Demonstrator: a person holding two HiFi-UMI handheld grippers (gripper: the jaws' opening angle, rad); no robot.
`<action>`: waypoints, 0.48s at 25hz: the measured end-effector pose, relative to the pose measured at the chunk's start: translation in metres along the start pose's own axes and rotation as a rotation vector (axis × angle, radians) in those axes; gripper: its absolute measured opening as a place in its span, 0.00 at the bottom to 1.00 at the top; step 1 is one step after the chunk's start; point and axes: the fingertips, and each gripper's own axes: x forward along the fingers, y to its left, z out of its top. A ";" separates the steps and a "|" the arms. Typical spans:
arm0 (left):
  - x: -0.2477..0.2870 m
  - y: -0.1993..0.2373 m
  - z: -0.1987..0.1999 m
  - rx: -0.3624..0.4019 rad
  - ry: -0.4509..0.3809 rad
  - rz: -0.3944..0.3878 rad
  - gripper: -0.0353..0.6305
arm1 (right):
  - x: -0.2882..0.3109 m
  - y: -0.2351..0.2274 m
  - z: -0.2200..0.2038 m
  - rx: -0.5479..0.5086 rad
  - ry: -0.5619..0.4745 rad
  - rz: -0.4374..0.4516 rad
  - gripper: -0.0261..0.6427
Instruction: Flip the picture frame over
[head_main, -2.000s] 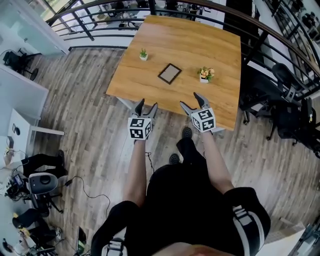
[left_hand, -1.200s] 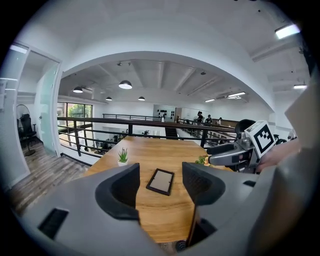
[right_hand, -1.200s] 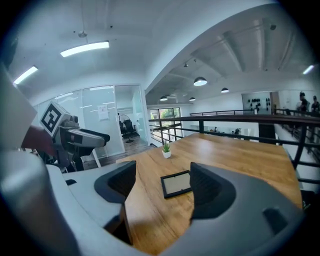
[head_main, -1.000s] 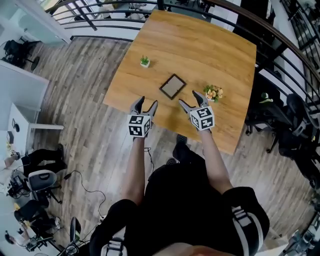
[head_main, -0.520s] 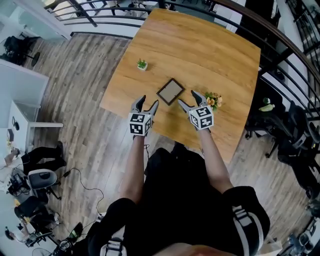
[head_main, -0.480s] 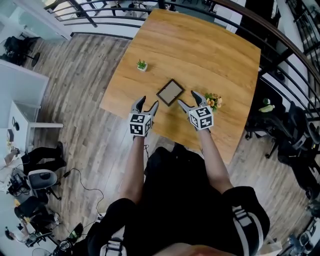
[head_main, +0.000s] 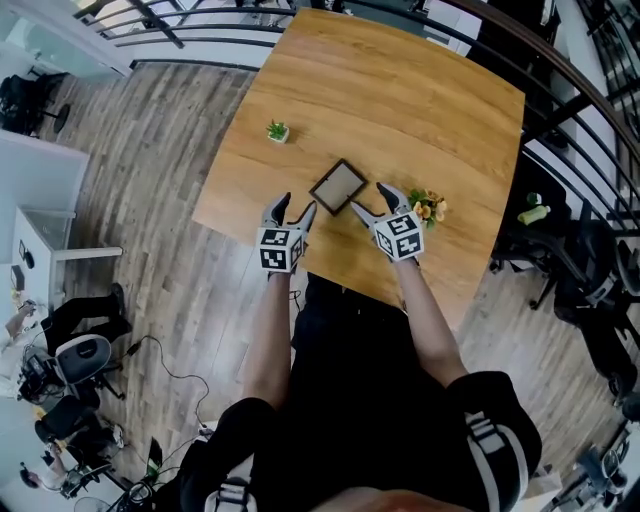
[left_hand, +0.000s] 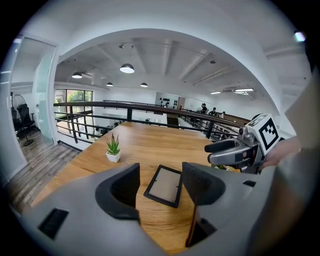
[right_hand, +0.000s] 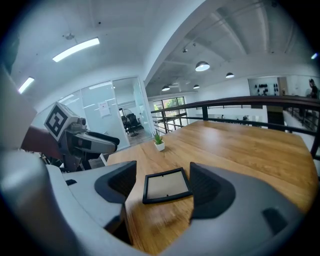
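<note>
A small black picture frame (head_main: 338, 186) lies flat on the wooden table (head_main: 430, 110), its brown backing showing. The left gripper view shows the picture frame (left_hand: 163, 185) between the jaws and farther off; the right gripper view also has the picture frame (right_hand: 165, 185) beyond its jaws. My left gripper (head_main: 292, 208) hovers open at the table's near edge, left of the frame. My right gripper (head_main: 371, 200) stands open just right of the frame, apart from it. Neither holds anything.
A small green potted plant (head_main: 277, 131) stands at the table's left side. A pot of orange flowers (head_main: 428, 205) sits close beside my right gripper. Black railings (head_main: 560, 90) border the table's far and right sides; office chairs (head_main: 585, 290) stand at right.
Both grippers have moved forward and down toward the frame. The table and frame now sit closer under them; the right gripper has drawn level with the frame's right side.
</note>
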 end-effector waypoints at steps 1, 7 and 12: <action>0.003 0.002 -0.003 -0.009 0.005 -0.003 0.48 | 0.003 0.000 -0.002 0.004 0.008 0.001 0.53; 0.014 0.017 -0.025 -0.059 0.046 -0.003 0.48 | 0.018 -0.001 -0.011 0.026 0.043 0.003 0.53; 0.026 0.034 -0.036 -0.086 0.071 -0.002 0.48 | 0.031 -0.005 -0.019 0.040 0.068 -0.007 0.53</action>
